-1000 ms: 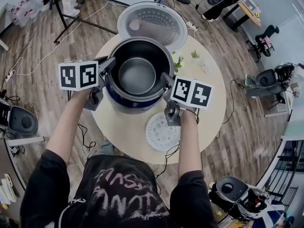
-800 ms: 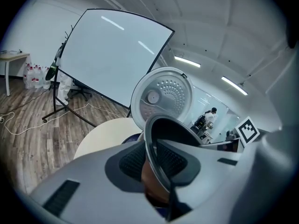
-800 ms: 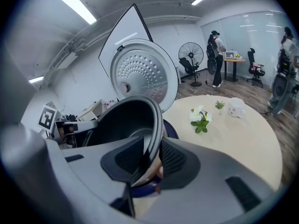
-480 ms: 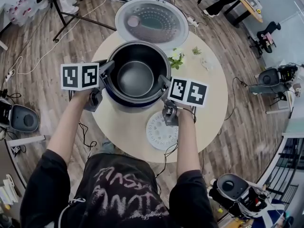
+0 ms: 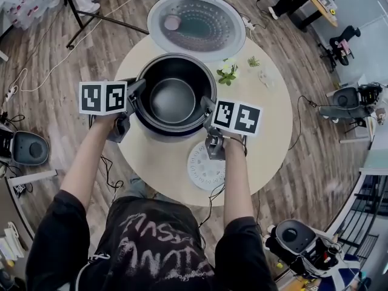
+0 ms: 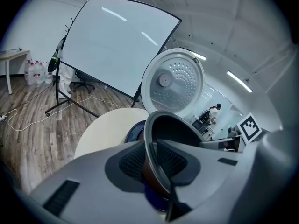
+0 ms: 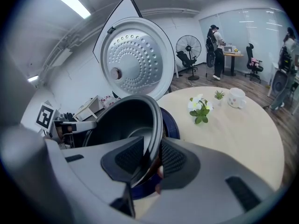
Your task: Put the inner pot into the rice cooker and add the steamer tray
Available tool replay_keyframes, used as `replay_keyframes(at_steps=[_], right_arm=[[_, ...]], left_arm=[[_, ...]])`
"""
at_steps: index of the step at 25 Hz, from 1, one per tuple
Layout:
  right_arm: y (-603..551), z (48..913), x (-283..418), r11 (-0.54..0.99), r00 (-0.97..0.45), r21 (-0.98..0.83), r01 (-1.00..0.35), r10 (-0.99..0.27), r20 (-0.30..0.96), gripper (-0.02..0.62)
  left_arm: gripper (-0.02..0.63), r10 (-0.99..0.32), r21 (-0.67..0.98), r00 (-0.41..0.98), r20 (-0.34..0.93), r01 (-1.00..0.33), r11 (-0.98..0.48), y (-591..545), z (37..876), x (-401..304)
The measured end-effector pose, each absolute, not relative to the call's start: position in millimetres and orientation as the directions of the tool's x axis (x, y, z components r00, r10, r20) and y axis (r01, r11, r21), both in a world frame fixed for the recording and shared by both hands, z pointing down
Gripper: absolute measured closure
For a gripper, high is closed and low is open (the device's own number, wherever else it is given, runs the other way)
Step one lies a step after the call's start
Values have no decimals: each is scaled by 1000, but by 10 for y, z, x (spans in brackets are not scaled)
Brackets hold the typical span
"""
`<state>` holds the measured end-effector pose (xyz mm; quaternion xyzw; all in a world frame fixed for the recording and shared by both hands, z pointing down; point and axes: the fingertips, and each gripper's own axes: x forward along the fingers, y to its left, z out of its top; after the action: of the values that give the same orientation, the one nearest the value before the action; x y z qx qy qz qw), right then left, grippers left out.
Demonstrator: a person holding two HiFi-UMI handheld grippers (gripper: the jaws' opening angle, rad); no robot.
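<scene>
Far left: left claw [image 5: 137, 88], clamped on the left rim of the inner pot [image 5: 173, 99], one pad inside the wall, one outside. Centre: pot low in the mouth of the rice cooker [image 5: 165, 131], rim seemingly just above the blue top edge, so apparently not seated yet. Behind it, lid [image 5: 195, 24] swung fully open. Right of pot: right claw [image 5: 207, 105], likewise clamped on the opposite rim. Just below that claw, steamer tray [image 5: 202, 170] flat on the bench [image 5: 270, 123], untouched. Further right, small flower sprig [image 5: 227, 70], clear of the work.

Risks, as judged:
- Outer pads pinched between pot wall and cooker edge on the last bit of descent, from too deep a bite on the rim.
- Pot canted and jammed if lowered unevenly or let go on one side first.
- Thin rim, smooth metal: possible slip and a hard drop.
- Tray near the right claw, easily knocked on withdrawal.
</scene>
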<state>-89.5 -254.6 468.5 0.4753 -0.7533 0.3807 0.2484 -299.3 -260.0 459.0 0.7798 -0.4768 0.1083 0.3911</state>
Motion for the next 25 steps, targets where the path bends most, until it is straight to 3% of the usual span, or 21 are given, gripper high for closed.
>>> replay_keyframes(at_steps=[25], right_arm=[[-2569, 4923, -883, 279, -396, -289, -916, -508, 765, 476]], left_arm=[[515, -605, 448, 486, 630, -865, -227, -2612, 4920, -2993]])
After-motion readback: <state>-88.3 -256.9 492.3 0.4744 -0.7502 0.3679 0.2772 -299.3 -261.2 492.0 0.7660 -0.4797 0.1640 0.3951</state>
